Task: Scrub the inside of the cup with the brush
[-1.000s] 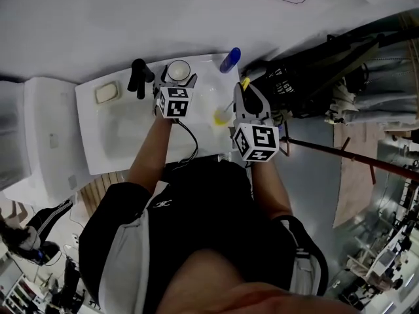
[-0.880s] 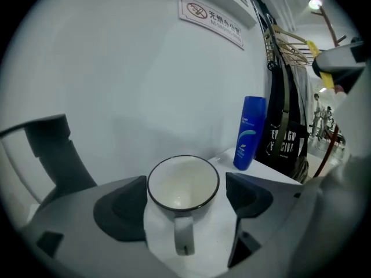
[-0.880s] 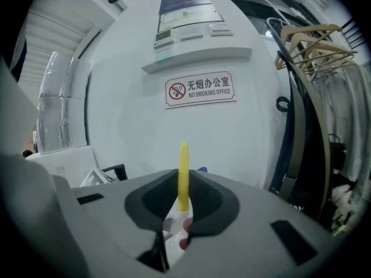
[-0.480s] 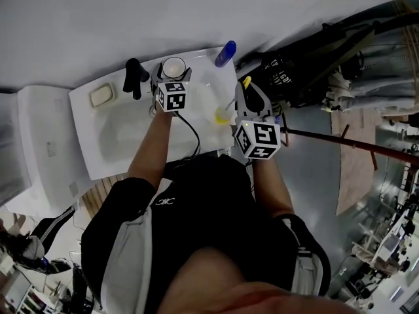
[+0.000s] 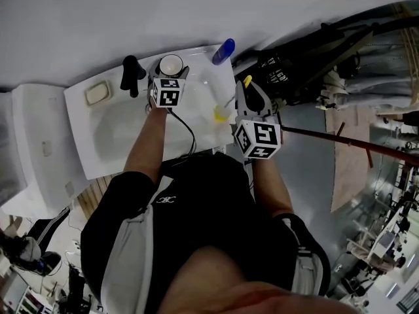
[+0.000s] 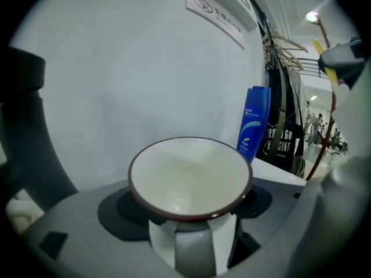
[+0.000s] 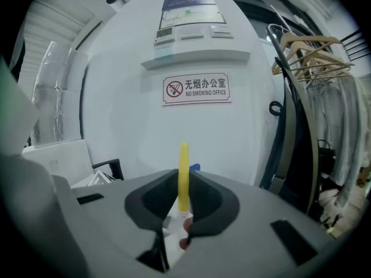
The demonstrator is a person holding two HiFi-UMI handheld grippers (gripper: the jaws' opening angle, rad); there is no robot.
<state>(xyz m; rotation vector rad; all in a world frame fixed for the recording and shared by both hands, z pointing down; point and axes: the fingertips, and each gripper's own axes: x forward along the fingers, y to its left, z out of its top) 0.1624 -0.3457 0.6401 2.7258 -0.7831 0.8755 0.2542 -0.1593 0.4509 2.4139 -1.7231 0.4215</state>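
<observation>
Left gripper (image 5: 170, 77) clamps the cup (image 6: 190, 175) upright, mouth clear, at the sink's (image 5: 118, 139) far rim, while right gripper (image 7: 182, 198) pinches the brush (image 7: 184, 169) handle, near-right of the cup, likely staged for insertion.

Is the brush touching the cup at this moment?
Apart. The left gripper view shows the cup empty inside; the head view shows the brush well aside from it, with bare sink between them.

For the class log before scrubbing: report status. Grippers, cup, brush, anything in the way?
Left gripper shut on white cup. Right gripper shut on yellow brush, not yet in cup. Blue bottle stands behind, not between them.
</observation>
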